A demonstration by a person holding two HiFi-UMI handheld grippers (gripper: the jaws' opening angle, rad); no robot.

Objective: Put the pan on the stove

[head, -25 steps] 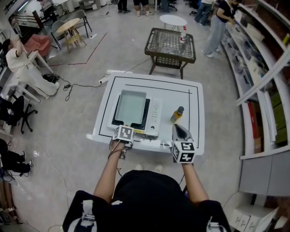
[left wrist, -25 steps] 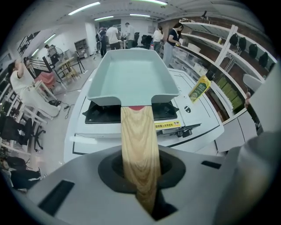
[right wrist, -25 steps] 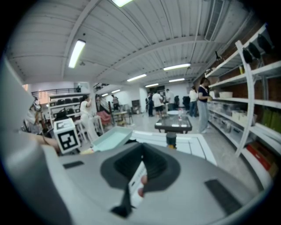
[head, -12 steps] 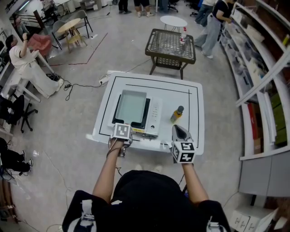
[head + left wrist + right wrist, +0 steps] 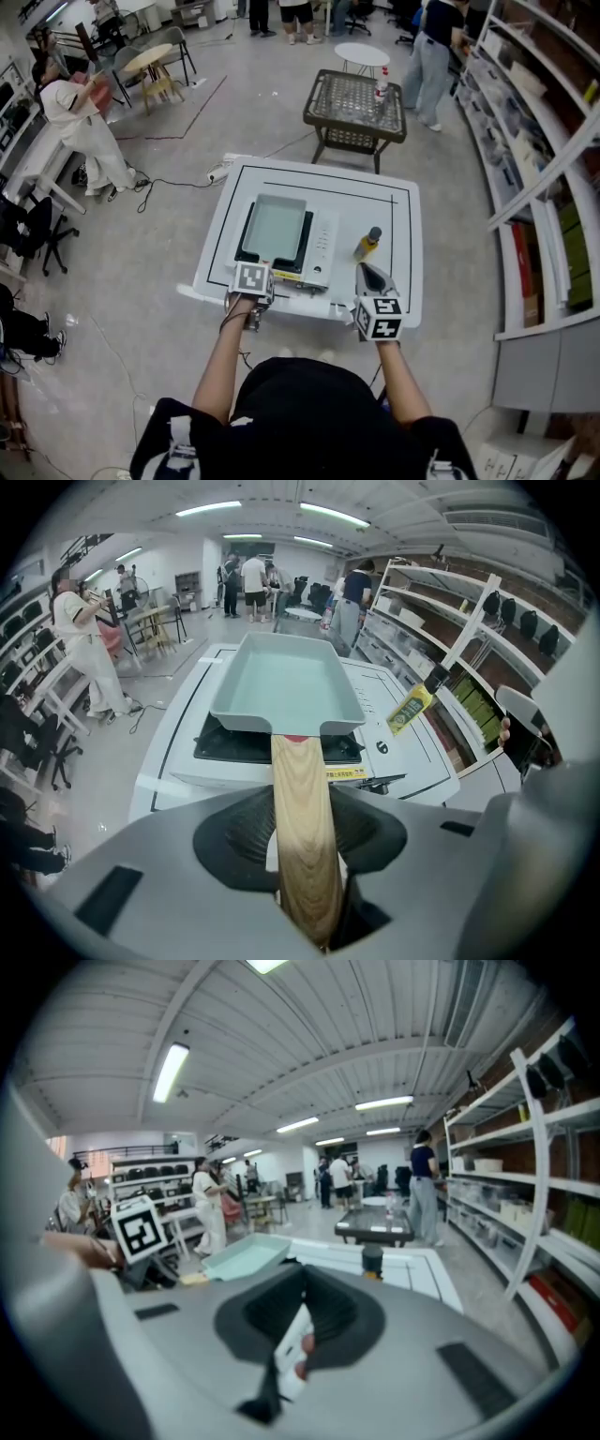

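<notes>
While the jaws of the left gripper (image 5: 257, 274) are being opened, the wooden handle (image 5: 298, 789) of the pan (image 5: 274, 228) is seen lying between them. The handle is not squeezed by the dark pads (image 5: 236, 829); a small gap is seen on each side of it. The pale green pan is set flat on the black top of the stove (image 5: 321, 246), straight in front of the left gripper, with its handle pointed back toward the person. The stove is placed on the white table (image 5: 398, 281). The right gripper (image 5: 371, 272) is held near the front edge of the table, to the right of the stove. Its jaws are pressed together and nothing is held in them. A yellow bottle (image 5: 367, 243) is seen just ahead of it, beside the stove.
</notes>
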